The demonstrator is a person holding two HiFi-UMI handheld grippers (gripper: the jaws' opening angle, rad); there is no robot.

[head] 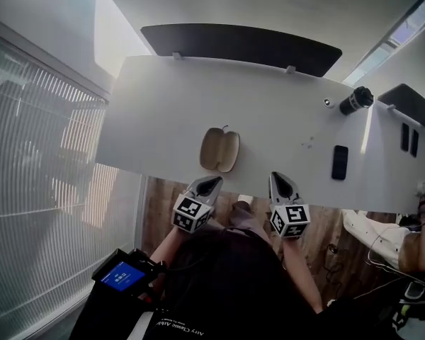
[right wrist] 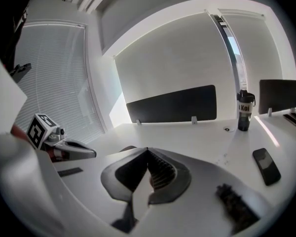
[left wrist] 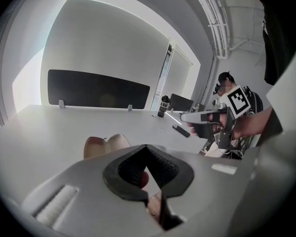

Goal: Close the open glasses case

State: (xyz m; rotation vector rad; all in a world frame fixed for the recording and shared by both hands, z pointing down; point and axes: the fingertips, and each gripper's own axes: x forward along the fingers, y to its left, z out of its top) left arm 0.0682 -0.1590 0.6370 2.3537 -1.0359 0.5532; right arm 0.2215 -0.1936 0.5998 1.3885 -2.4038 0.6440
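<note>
An open tan glasses case (head: 219, 149) lies on the white table (head: 269, 112) near its front edge, both halves spread flat. In the left gripper view the case (left wrist: 106, 144) shows just beyond the jaws. My left gripper (head: 211, 181) hovers at the table's front edge, just short of the case, shut with its tips touching and nothing between them. My right gripper (head: 278, 178) is held to the right of the case, also at the table edge, shut and empty. The right gripper view shows only a sliver of the case (right wrist: 128, 147) behind the jaws.
A black phone (head: 340, 162) lies on the table at the right. A black bottle (head: 356, 100) stands at the far right, and a dark divider panel (head: 241, 44) runs along the back edge. Window blinds (head: 35, 176) fill the left. Another person's arm (head: 404, 243) is at the right.
</note>
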